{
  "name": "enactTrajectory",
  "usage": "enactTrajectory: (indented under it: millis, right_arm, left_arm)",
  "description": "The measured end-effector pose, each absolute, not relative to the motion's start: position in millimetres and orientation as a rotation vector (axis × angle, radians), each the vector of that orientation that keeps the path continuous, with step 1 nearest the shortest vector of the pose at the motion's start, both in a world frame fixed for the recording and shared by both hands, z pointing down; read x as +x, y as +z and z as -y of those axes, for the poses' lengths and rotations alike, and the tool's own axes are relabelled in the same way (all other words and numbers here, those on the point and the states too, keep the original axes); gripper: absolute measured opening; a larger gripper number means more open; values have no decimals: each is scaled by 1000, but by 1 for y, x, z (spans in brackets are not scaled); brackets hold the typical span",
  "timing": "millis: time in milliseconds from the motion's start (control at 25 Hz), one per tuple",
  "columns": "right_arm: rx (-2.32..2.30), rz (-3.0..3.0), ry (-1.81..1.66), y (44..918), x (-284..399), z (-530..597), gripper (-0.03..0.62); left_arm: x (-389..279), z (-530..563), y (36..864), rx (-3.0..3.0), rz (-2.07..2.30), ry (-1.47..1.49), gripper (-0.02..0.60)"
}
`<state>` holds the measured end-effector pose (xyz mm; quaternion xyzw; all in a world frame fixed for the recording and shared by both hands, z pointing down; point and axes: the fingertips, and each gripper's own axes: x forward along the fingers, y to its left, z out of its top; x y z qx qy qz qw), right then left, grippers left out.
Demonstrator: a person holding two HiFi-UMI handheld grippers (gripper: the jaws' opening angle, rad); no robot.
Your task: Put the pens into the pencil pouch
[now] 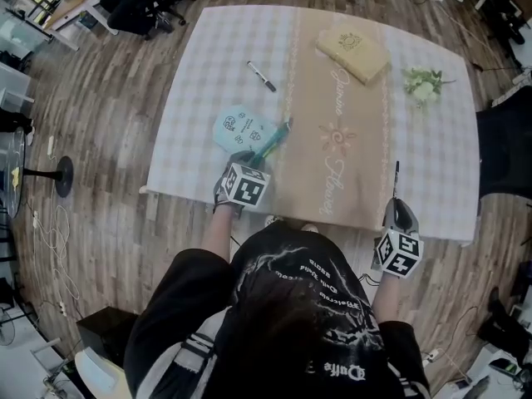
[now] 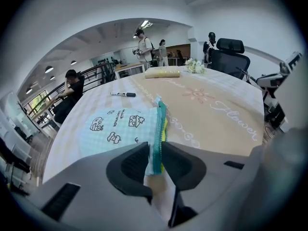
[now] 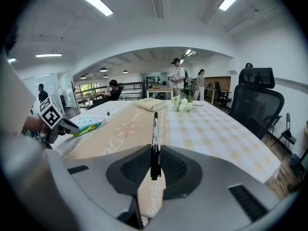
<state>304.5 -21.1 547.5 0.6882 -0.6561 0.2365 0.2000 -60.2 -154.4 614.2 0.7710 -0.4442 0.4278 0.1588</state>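
Note:
A pale blue pencil pouch [image 1: 243, 129] with cartoon prints and a teal zipper lies on the table's near left part. My left gripper [image 1: 253, 155] is shut on its near zipper edge; in the left gripper view the pouch [image 2: 122, 126] has its teal edge pinched between the pads, left gripper [image 2: 155, 150]. My right gripper [image 1: 396, 204] hovers at the near right edge, shut on a black pen [image 1: 396, 178] that sticks out forward. The right gripper view shows this pen [image 3: 154, 138] upright between the jaws, right gripper [image 3: 155, 161]. A second black pen [image 1: 261, 76] lies farther back.
A tan runner [image 1: 332, 123] with script crosses the checked tablecloth. A yellowish book [image 1: 352, 52] and a bunch of white flowers [image 1: 422, 84] sit at the far right. A black office chair [image 1: 503, 148] stands at the table's right side. People stand in the background.

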Motion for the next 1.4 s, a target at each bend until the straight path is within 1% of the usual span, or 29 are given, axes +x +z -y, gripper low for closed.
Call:
enactTrajectory:
  millis: [40, 120, 320, 920, 1400]
  right_arm:
    - [1920, 1835, 663, 548, 304, 20, 67]
    - [1911, 1843, 665, 549, 301, 20, 66]
    - [1882, 1877, 656, 548, 292, 22, 67]
    - [1766, 1996, 549, 529, 254, 39, 66]
    - [1507, 2110, 422, 513, 201, 53, 66]
  left_arm:
    - [-60, 155, 614, 2200, 1273, 1211, 90]
    - [-60, 157, 612, 2188, 1290, 1177, 62]
    - [-64, 160, 595, 2175, 1341, 1031, 31]
    - [-71, 156, 544, 2150, 1367, 662, 27]
    - [-56, 141, 516, 2199, 1330, 560, 26]
